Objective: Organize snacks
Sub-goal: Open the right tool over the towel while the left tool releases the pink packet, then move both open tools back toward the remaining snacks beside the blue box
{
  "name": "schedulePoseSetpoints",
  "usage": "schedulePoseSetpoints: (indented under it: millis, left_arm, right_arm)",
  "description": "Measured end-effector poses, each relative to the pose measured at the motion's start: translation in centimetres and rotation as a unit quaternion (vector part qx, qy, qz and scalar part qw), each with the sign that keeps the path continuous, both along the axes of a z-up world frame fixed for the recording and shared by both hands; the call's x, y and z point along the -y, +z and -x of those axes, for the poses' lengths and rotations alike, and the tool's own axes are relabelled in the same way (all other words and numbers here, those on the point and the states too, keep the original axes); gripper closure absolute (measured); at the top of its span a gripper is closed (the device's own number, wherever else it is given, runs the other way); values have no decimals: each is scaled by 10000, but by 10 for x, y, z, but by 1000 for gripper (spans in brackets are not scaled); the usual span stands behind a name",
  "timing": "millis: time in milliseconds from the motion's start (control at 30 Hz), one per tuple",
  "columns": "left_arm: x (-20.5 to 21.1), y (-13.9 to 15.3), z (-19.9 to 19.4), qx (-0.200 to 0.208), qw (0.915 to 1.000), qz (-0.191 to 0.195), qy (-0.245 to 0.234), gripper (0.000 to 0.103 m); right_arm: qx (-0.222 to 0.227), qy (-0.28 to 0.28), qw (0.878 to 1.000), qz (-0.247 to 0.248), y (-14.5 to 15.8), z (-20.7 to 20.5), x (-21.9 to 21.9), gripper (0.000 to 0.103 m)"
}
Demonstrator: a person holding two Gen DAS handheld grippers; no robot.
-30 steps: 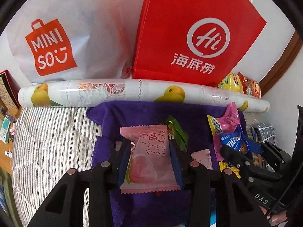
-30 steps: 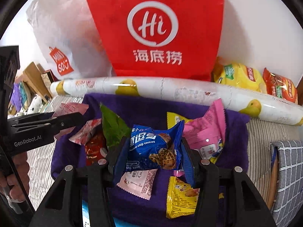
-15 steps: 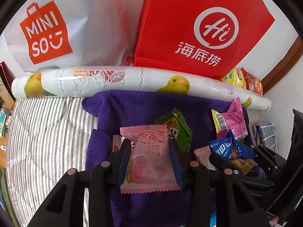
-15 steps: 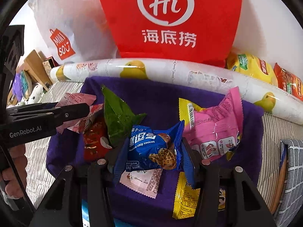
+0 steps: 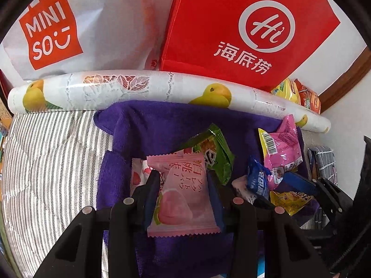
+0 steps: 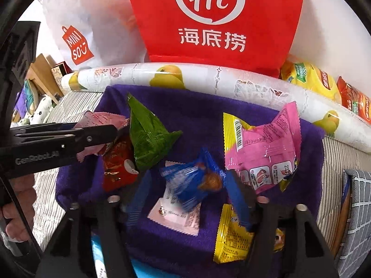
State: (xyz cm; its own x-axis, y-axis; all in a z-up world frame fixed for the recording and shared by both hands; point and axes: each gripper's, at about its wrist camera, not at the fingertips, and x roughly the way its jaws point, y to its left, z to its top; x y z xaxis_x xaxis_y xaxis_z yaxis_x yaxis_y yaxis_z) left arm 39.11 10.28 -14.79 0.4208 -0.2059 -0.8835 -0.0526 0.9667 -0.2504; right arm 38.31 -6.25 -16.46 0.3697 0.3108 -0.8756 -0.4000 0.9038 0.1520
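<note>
Pink peach candy packet (image 5: pixel 183 197) sat upright between the fingers of the left gripper (image 5: pixel 183 185), pinched on both side edges, held above the purple towel (image 5: pixel 162 127). Blue cookie packet (image 6: pixel 194 183) lay between the fingers of the right gripper (image 6: pixel 185 192), which were spread wide; packet blurred, touching the right finger at most, whether gripped could not be told. Beneath it, a pale pink sachet (image 6: pixel 176 217) flat on the towel. Around it: green packet (image 6: pixel 148 136), red packet (image 6: pixel 118 164), large pink bag (image 6: pixel 262 148), yellow packet (image 6: pixel 229 236). Beyond the towel, a fruit-print roll (image 6: pixel 208 78), then a red bag (image 6: pixel 215 18) and a white bag (image 6: pixel 92 23). Striped bedding (image 5: pixel 53 162) lay under all.
</note>
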Motion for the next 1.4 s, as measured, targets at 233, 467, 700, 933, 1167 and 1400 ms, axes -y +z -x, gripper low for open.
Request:
schedulePoseSetpoints:
  millis: [233,467,700,933,1167,1400]
  left_arm:
    - [5,14,5,105,9999,-11,-109,46]
    - [6,43,18,393,9991,6,-139,43]
    - [12,75,48,748,9969,-33,-236,41]
    - [8,82,98,820,9960,-194,-304,40]
    - [-22,80,146,803,9962,-332,-54,40]
    - [-54,66,186,716,9967,-326,223,40]
  right_arm:
    - [260,-191,9994,-129,27,28,13,31]
    - [534,-390,9978,-64,51,65,26,31]
    - [475,-672,9960,-361,63,108,43,31]
    - [211,-586,9954,-724,56,151,46,31]
    - [356,169,9973,-619,36,206,15,31]
    - [205,1007,9920,-733,16,241,-23,41]
